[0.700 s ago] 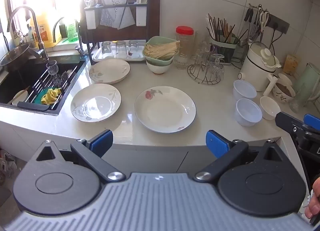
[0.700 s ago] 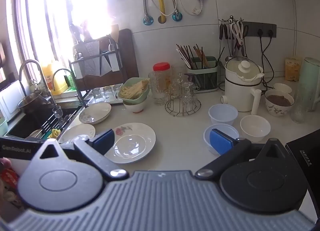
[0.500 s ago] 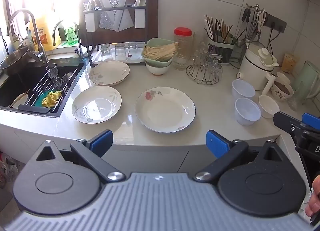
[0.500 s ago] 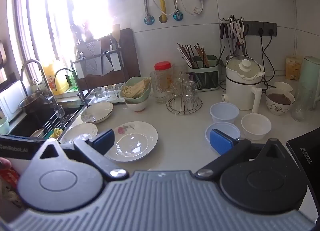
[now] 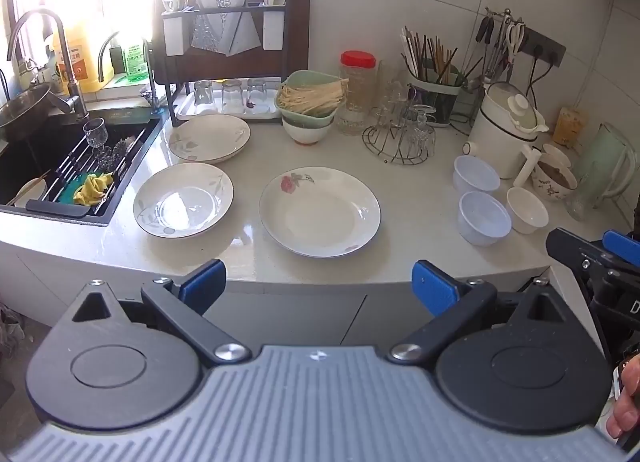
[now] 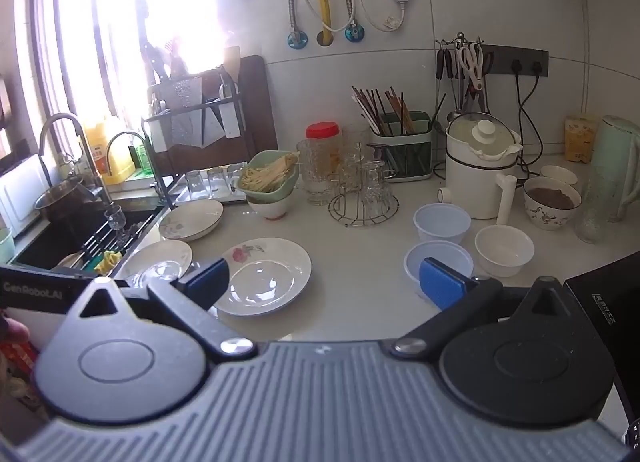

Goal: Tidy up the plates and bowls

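A: How do the left gripper (image 5: pixel 318 282) jaws stand?

B: Spread wide, nothing between them. They hang off the front edge of the worktop (image 5: pixel 400 190), tipped down toward it.

A: And what lies ahead of them?

B: Straight beyond the gap sits the rose-patterned plate (image 5: pixel 320 211), flat on the worktop. Beyond the left jaw lies a leaf-patterned plate (image 5: pixel 184 200), and farther out past that one a third plate (image 5: pixel 209 138), just before the tray of upturned glasses (image 5: pixel 228 102). The three plates lie apart, none stacked.

A: The bowls?

B: Out past the right jaw: two translucent plastic bowls (image 5: pixel 484 217), one behind the other, with a small white bowl (image 5: pixel 527 210) just beside the nearer one. Far ahead of the gap, a green bowl of noodles (image 5: pixel 312 100) rests on top of a white bowl (image 5: pixel 307 132).

A: And the right gripper (image 6: pixel 324 282)?

B: Its jaws stand wide too, and empty. Seen from its own camera, the rose-patterned plate (image 6: pixel 266 276) lies just beyond the left jaw, which covers part of the plate's near rim. The right jaw hides the near edge of one translucent plastic bowl (image 6: pixel 438 258); the small white bowl (image 6: pixel 505 250) is just to the right of that jaw's tip.

A: Anything else near?

B: The sink (image 5: pixel 60 166) is far left of the left gripper's jaws, with a yellow cloth (image 5: pixel 93 190) on its rack. A white kettle (image 6: pixel 478 170) stands beyond the bowls.
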Tool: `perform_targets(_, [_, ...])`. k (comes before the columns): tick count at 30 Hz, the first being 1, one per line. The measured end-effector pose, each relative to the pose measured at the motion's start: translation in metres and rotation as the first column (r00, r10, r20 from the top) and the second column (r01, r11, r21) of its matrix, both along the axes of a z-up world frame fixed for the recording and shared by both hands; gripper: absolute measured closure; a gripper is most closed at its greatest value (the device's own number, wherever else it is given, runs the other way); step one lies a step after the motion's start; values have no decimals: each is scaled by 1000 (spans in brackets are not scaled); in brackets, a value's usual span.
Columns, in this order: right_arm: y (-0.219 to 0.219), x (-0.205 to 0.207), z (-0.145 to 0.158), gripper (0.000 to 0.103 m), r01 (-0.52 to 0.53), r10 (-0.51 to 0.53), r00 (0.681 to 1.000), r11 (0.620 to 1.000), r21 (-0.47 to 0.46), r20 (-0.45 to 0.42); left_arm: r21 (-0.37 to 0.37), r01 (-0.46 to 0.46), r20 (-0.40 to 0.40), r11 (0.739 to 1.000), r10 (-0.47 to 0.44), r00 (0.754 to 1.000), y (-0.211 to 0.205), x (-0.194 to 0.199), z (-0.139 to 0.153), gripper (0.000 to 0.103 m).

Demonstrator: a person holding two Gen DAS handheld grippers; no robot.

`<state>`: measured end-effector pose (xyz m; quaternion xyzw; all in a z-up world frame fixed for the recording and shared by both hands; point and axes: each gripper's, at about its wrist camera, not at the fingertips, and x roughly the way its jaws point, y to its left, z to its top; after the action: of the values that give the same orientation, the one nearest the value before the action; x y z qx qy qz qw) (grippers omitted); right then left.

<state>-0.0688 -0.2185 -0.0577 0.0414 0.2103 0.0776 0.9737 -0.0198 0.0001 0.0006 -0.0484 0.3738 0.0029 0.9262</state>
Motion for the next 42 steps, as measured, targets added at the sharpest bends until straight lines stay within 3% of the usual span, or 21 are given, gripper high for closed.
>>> perform_targets(42, [-1, 0, -7, 0, 11, -11, 999, 1000, -13, -42, -7, -48, -10, 999, 48, 999, 1, -11, -5, 2])
